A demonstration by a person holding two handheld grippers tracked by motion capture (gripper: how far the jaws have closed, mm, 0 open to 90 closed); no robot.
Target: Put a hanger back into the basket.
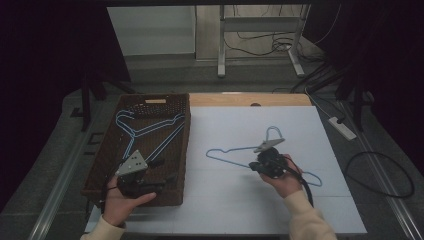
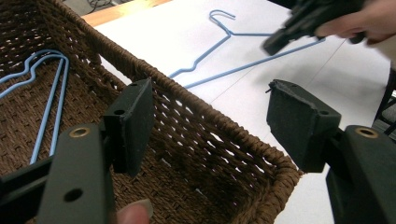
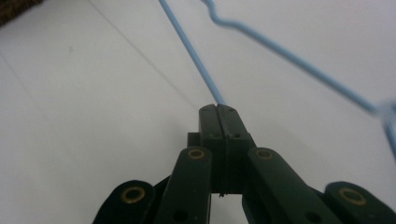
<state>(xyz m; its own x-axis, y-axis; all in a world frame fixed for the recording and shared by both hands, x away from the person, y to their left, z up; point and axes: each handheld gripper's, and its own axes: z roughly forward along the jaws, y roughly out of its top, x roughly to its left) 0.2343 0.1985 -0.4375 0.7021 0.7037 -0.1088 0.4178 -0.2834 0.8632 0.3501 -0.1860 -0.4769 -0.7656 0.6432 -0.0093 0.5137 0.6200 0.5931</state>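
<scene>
Left tongs agape; right tongs clamped tight.

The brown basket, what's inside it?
Inside the brown basket lie blue wire hangers on its woven bottom; how many, I can't tell. The left gripper, jaws open, hovers over its near end and covers part of the bottom there.

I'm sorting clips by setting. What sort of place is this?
Probably a lab or recording room, not a home: a white-topped table holds only a wicker basket and a blue wire hanger, dark curtains flank it, and loose cables lie on the floor.
</scene>
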